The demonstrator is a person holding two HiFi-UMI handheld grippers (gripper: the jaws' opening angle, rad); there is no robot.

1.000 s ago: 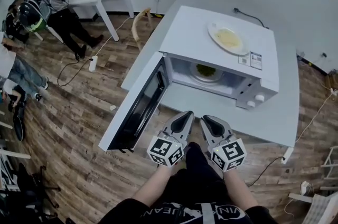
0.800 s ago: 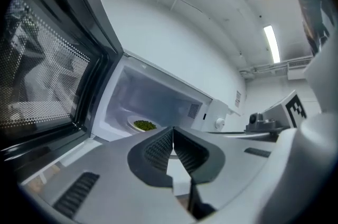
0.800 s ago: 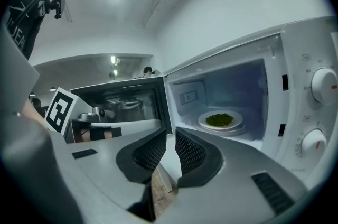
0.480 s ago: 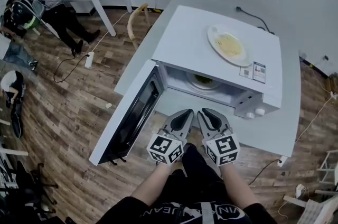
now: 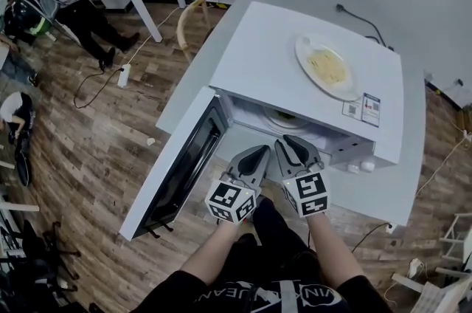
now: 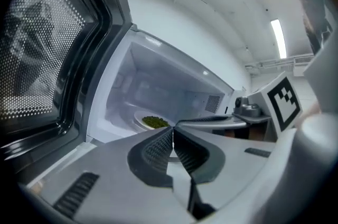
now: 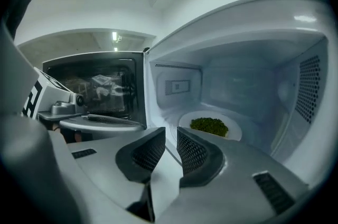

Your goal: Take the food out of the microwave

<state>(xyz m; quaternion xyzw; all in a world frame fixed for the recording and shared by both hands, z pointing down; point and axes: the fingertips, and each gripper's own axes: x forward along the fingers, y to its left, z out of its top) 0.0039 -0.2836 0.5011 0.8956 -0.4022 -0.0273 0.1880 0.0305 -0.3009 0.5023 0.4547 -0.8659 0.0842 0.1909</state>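
you have advanced both grippers toward the microwave. the left gripper and the right gripper now have their tips at the lower edge of the open cavity (a second ago they sat short of it, over the table). the right gripper has also rolled slightly. your head view has closed in over the unit, so the plate of green food now shows only as a sliver under the top panel.
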